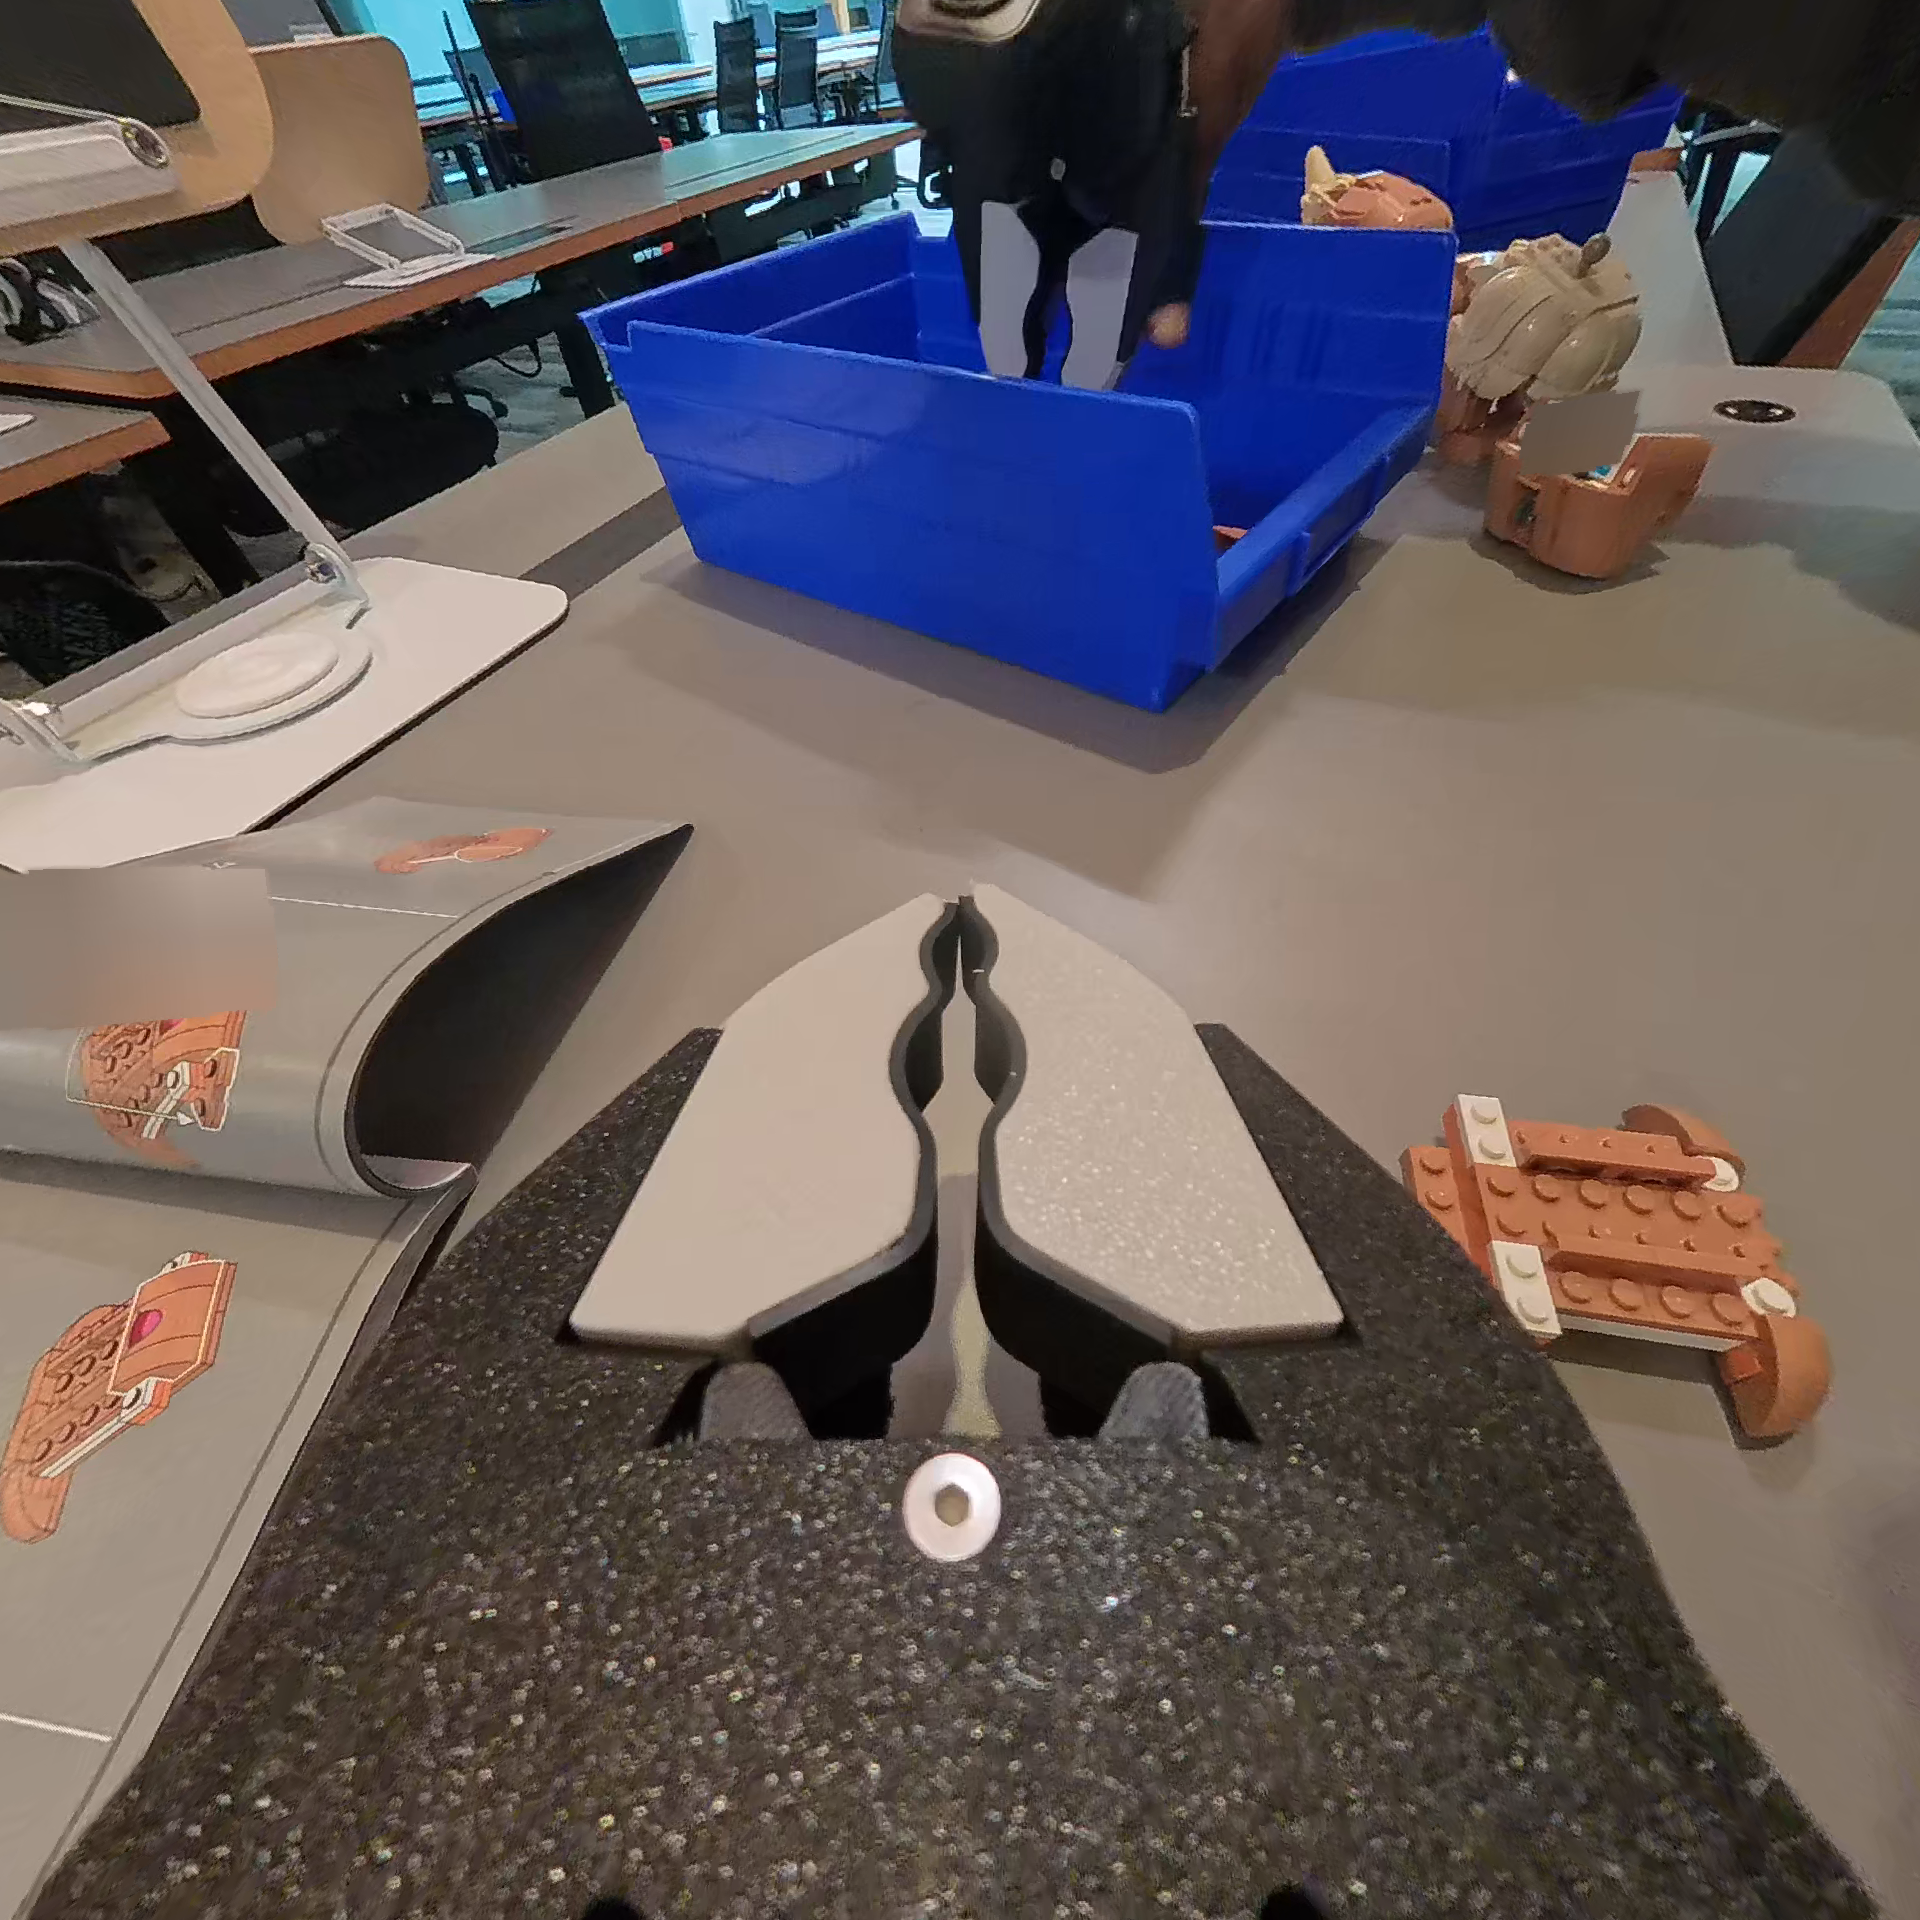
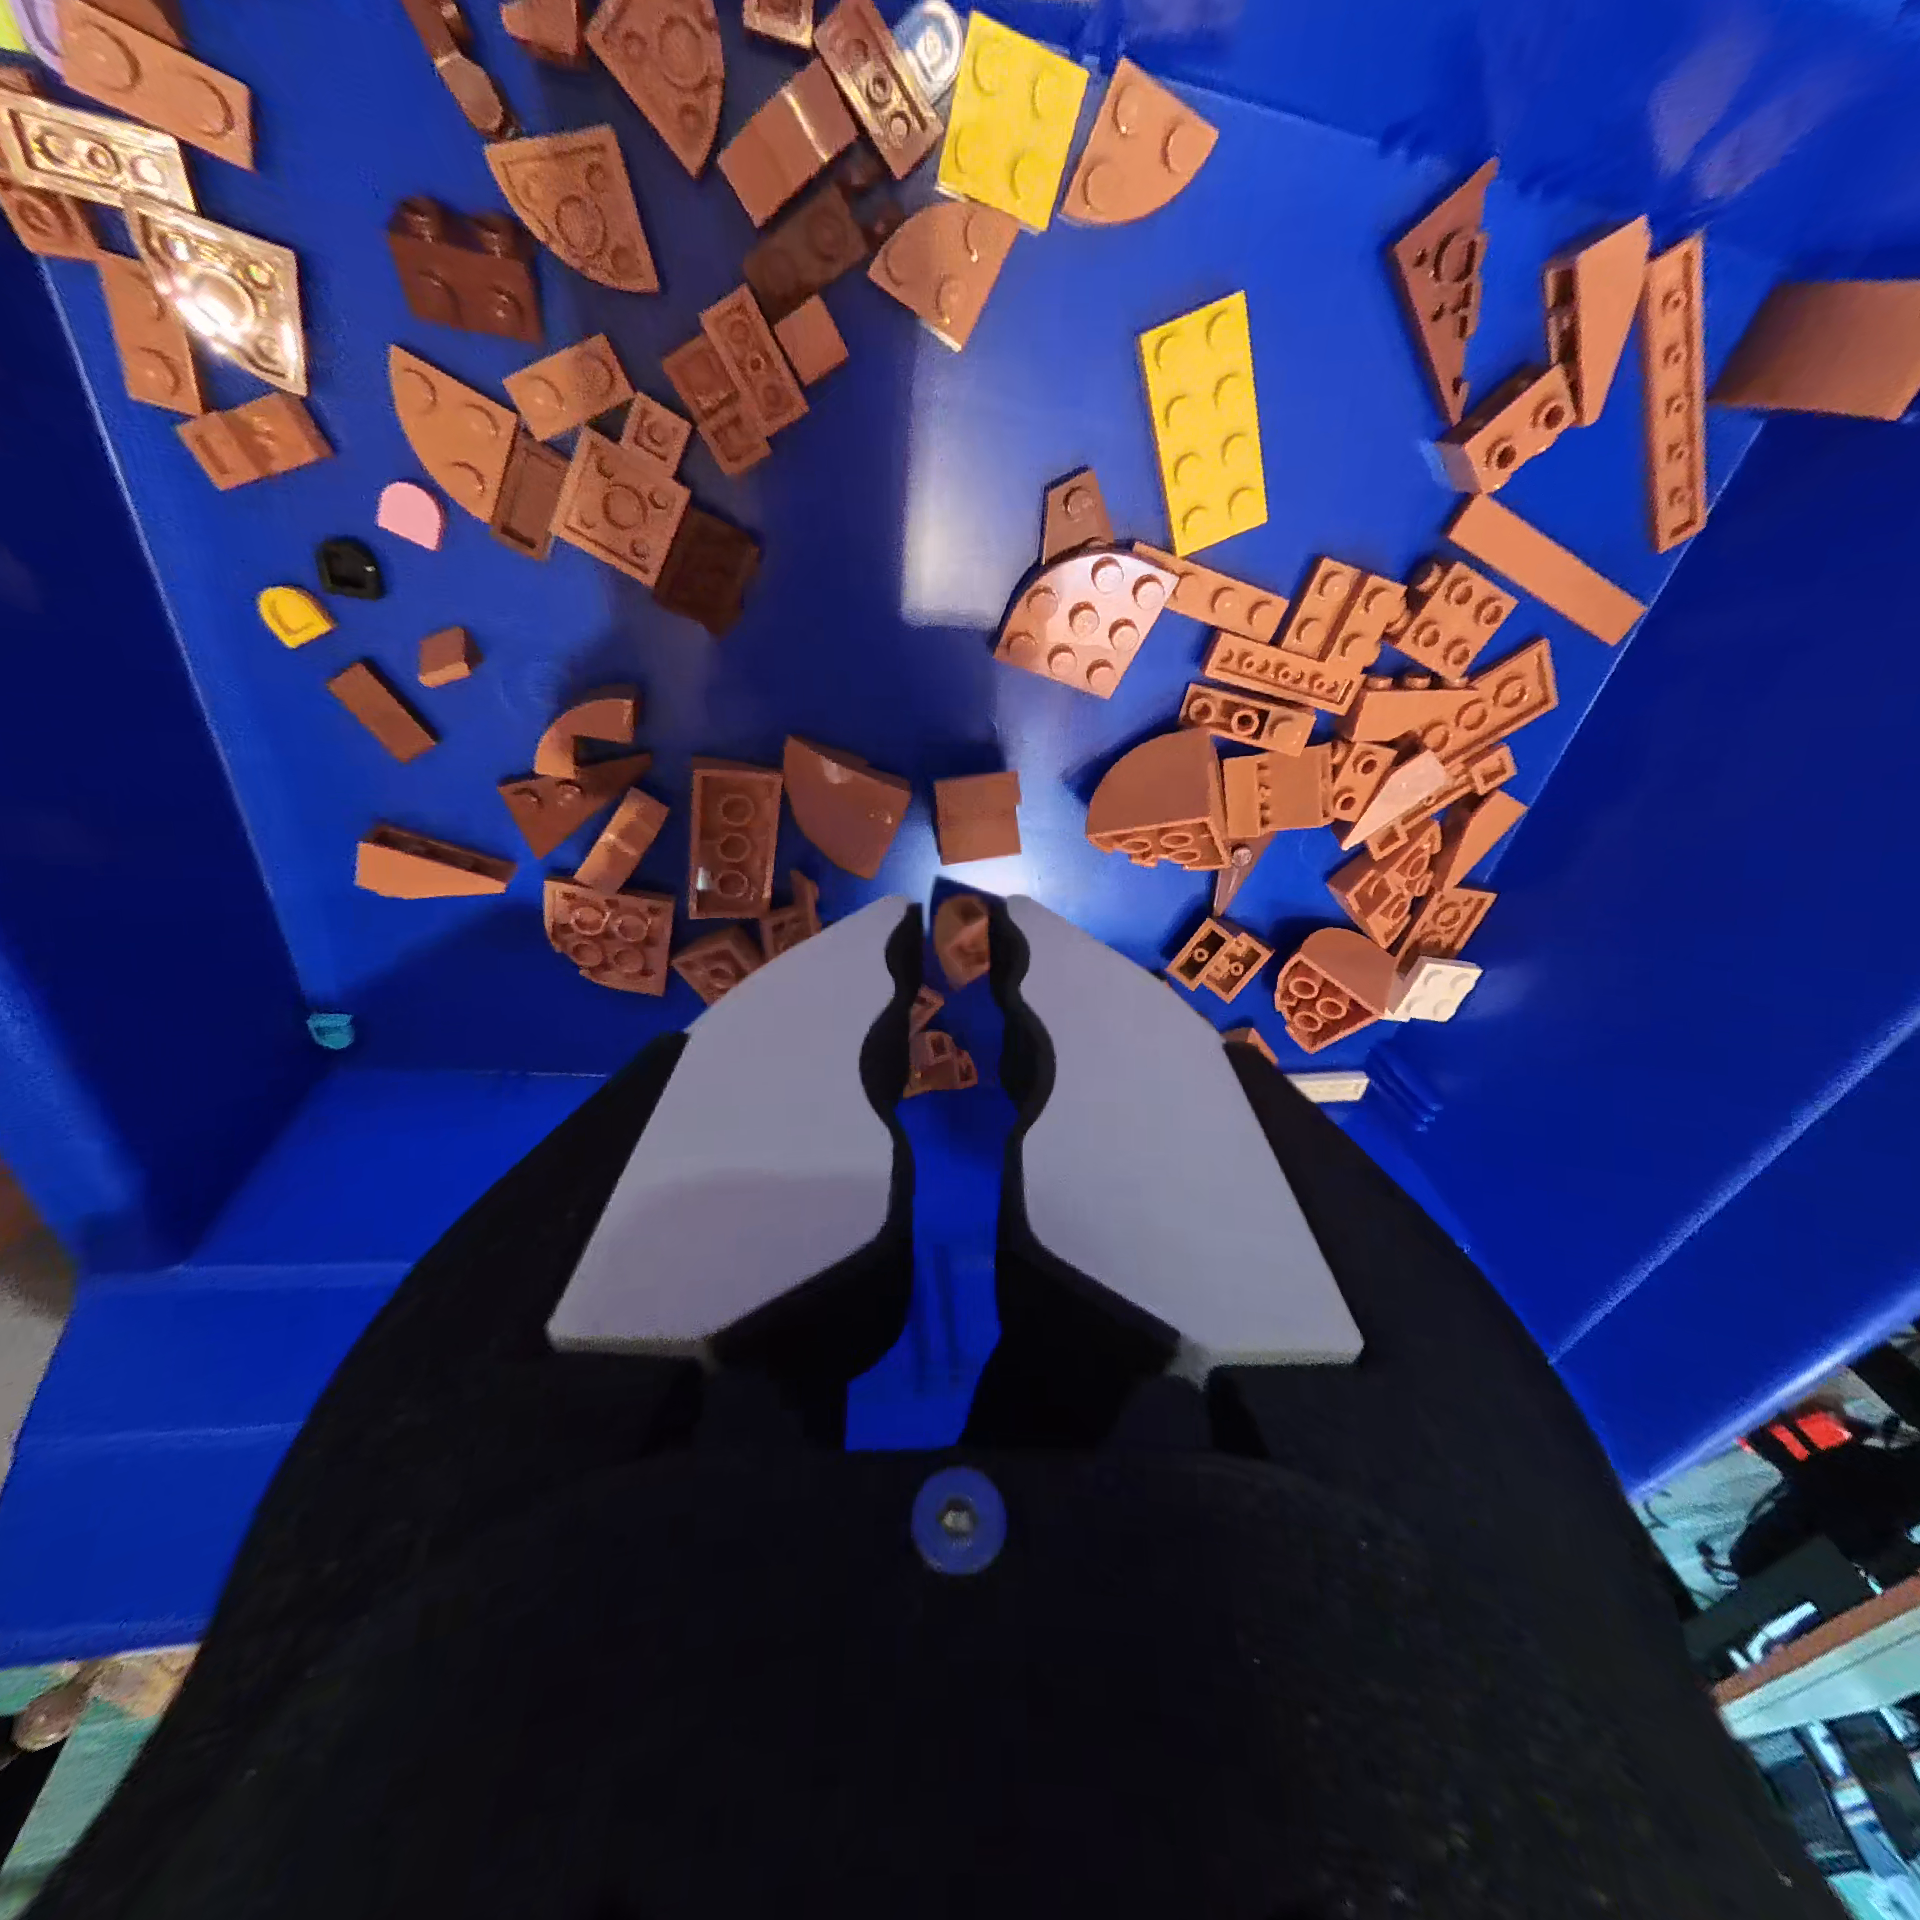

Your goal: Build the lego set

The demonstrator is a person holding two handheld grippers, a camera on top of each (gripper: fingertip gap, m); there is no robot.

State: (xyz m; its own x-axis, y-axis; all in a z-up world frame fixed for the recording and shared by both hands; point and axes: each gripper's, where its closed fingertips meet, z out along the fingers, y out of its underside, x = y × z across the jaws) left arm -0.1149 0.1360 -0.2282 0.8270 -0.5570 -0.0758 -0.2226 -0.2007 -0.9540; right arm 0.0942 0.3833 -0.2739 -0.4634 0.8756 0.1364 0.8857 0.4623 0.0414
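Observation:
My left gripper (image 1: 961, 906) is shut and empty, low over the grey table (image 1: 1351, 883). A partly built brown lego assembly (image 1: 1621, 1247) with white plates lies on the table to its right. An open instruction booklet (image 1: 312, 1039) lies to its left. My right gripper (image 2: 961, 920) reaches down into the blue bin (image 2: 312, 1195), over several loose brown bricks (image 2: 1340, 665) and two yellow plates (image 2: 1205, 426). Its fingers are closed on a small brown piece (image 2: 961, 935). The bin (image 1: 935, 499) and the right gripper (image 1: 1070, 369) also show in the left wrist view.
More blue bins (image 1: 1455, 156) stand behind. Built tan (image 1: 1538, 312) and brown (image 1: 1590, 499) lego figures sit at the back right. A white stand with a flat base (image 1: 312, 644) is at the back left. Small pink (image 2: 410, 514), black and yellow pieces lie in the bin. One gripper's finger ends stand about 35 cm off the other's.

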